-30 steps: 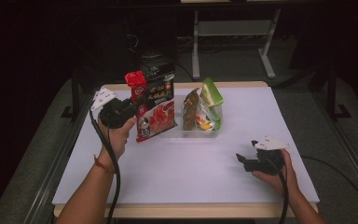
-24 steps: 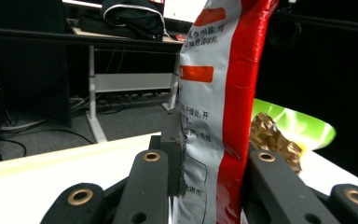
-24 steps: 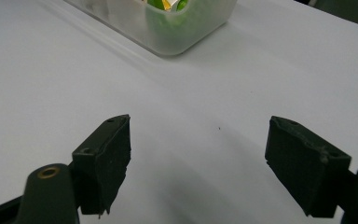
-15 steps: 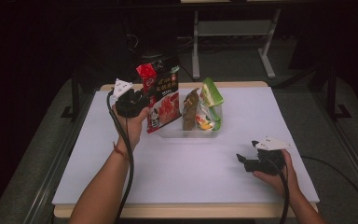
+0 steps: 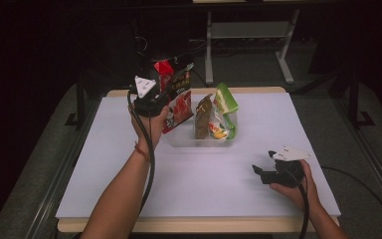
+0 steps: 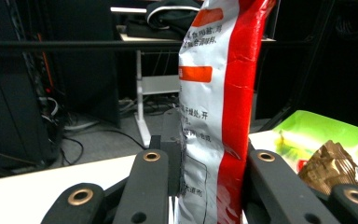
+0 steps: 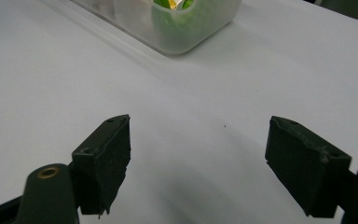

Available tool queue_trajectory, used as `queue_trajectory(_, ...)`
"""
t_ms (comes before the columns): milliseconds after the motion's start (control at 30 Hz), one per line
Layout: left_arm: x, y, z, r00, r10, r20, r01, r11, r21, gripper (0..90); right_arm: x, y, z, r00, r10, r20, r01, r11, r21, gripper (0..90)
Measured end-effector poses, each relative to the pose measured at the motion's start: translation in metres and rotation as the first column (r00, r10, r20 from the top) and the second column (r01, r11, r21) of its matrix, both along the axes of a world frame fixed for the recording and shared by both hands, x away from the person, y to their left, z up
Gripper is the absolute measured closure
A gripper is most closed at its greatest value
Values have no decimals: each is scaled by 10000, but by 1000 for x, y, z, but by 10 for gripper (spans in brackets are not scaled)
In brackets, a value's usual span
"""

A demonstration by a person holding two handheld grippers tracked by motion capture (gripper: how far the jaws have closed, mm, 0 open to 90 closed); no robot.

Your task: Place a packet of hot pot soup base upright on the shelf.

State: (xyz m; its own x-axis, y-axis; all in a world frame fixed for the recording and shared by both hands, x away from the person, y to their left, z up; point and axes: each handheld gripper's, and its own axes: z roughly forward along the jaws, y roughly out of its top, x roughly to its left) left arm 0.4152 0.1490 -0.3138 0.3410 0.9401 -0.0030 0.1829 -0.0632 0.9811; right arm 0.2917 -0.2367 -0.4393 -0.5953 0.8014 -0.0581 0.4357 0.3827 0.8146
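Observation:
A red and silver snack bag (image 5: pixel 178 97) stands upright in the air at the left end of a clear plastic bin (image 5: pixel 204 142). My left gripper (image 5: pixel 165 107) is shut on the snack bag (image 6: pixel 214 102), whose crinkled side is pinched between the black jaws of the left gripper (image 6: pixel 209 172). In the bin stand a green bag (image 5: pixel 225 107) and a brown-gold pack (image 5: pixel 202 117); the green bag (image 6: pixel 321 133) and the pack (image 6: pixel 331 163) lie just right of the held one. My right gripper (image 5: pixel 256 171) rests low on the white table, open, and nothing sits between the jaws of the right gripper (image 7: pixel 205 163).
The white tabletop (image 5: pixel 129 174) spreads wide in front of the bin. The bin's near corner (image 7: pixel 191 32) lies ahead of the right gripper. Beyond the table's far edge are a dark floor, cables and a metal stand (image 5: pixel 248 45).
The left hand has carried the red bag to the right and farther back, up to the bin's left end. The right gripper has stayed in place.

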Motion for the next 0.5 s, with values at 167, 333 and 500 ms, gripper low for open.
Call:
queue_trajectory(167,6,-3,-4,9998,211,-39,-210,9997,95,755,0,1,-1,10000,53,-31,-53,10000,-49,218)
queue_trajectory(333,13,-7,-15,9998,135,-147,-140,9994,-303,755,-1,1,-1,10000,60,-33,-60,10000,-23,218)
queue_trajectory(500,15,-14,-21,9995,268,145,-262,9987,-428,752,0,3,-2,9998,159,-83,-160,9998,-122,217)
